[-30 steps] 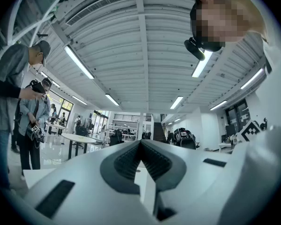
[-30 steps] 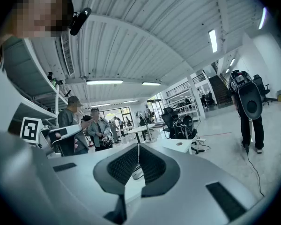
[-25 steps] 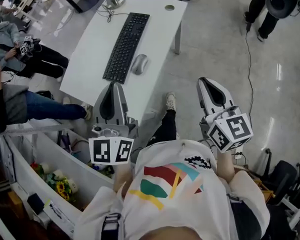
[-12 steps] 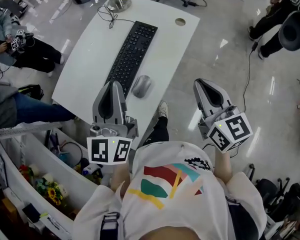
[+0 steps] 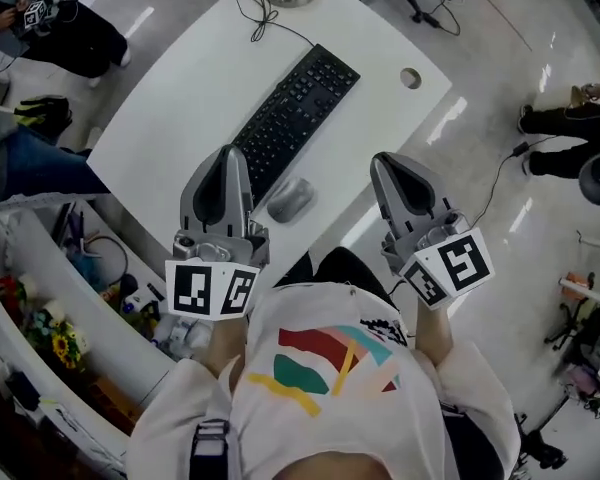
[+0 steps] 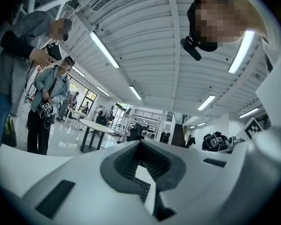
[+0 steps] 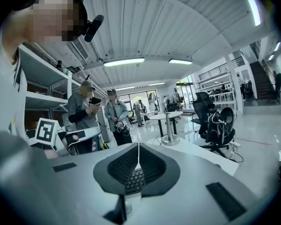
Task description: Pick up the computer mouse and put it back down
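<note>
Standing at the white desk, the person holds both grippers forward. The black keyboard lies lengthwise on the desk. The left gripper hangs over the keyboard's near end, jaws pressed together on nothing. The right gripper, likewise closed and empty, is off the desk, well to the keyboard's right. The grey mouse rests just right of the keyboard's near end, close to the desk edge. Closed jaws would likely shove it off that edge unless spread first. A second earlier, keyboard and mouse lay well ahead of both grippers.
</note>
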`<action>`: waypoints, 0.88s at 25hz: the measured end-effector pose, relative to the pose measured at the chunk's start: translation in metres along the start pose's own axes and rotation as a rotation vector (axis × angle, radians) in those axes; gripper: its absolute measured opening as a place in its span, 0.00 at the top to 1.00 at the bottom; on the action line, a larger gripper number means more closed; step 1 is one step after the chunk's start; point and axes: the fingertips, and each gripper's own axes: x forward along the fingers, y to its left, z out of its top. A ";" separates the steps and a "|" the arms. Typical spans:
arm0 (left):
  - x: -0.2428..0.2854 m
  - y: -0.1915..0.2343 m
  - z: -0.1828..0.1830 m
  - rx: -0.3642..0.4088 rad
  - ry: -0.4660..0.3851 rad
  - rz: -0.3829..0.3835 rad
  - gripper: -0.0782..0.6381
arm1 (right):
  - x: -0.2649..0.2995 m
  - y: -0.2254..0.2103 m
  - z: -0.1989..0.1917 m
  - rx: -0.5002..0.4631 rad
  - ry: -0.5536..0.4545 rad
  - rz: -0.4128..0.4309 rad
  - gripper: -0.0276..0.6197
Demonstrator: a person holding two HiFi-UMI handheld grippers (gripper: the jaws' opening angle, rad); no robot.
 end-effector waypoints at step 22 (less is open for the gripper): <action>-0.016 0.027 0.013 0.120 -0.067 0.429 0.83 | 0.086 0.048 -0.030 -0.497 0.142 0.791 0.94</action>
